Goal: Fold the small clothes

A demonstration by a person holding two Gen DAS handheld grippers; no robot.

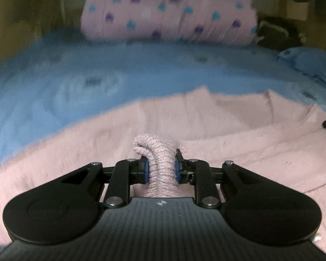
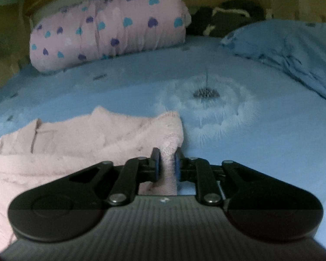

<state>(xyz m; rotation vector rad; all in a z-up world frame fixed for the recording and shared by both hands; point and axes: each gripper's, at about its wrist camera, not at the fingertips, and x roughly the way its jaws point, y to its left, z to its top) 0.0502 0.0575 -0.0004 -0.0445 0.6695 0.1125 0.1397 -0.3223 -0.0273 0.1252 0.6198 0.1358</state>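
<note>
Your left gripper (image 1: 162, 169) and right gripper (image 2: 166, 166) each clamp the pink sweater (image 1: 239, 152) (on the bed (image 2: 250, 130)).

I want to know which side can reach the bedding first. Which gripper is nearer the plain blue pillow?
Right. The right gripper, shut on the pink sweater, has the blue pillow ahead to its right. The left gripper sees it at its far right edge.

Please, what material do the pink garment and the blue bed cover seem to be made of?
The pink garment looks like a soft knit, perhaps wool or acrylic: ribbed loops show in the fold pinched by the left tool, and its edges look fuzzy. The right tool pinches another edge. The blue bed cover looks like smooth, matte woven fabric, likely cotton or polyester, with a printed dandelion pattern.
</note>
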